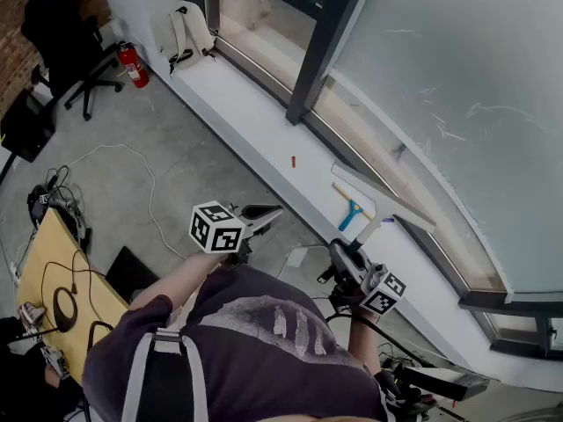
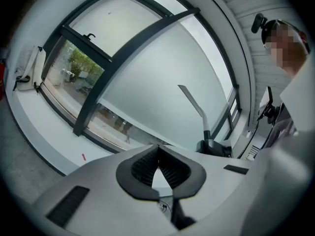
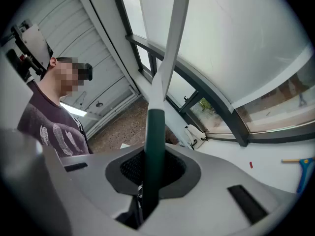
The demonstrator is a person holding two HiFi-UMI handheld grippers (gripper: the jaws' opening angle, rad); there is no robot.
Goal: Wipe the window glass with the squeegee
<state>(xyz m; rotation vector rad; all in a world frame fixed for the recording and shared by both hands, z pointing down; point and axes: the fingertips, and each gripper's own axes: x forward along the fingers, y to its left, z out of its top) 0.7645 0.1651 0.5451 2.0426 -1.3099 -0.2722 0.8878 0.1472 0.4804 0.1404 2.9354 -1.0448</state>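
My right gripper (image 1: 345,255) (image 3: 153,167) is shut on the dark green handle (image 3: 155,141) of the squeegee. Its long white blade (image 1: 383,196) (image 3: 172,48) points up toward the frosted window glass (image 1: 457,77) (image 3: 236,33) and I cannot tell if it touches. My left gripper (image 1: 259,211) (image 2: 158,151) hangs in the air left of it, jaws shut with nothing between them. From the left gripper view the squeegee (image 2: 193,102) stands to the right, in front of the glass (image 2: 147,82).
A blue-handled tool (image 1: 352,211) (image 3: 306,173) and a small red thing (image 1: 293,161) lie on the white sill (image 1: 255,121). A white bag (image 1: 189,29) rests at the sill's far end. A fire extinguisher (image 1: 132,64), an office chair (image 1: 62,33) and a cabled table (image 1: 53,280) stand on the floor at left.
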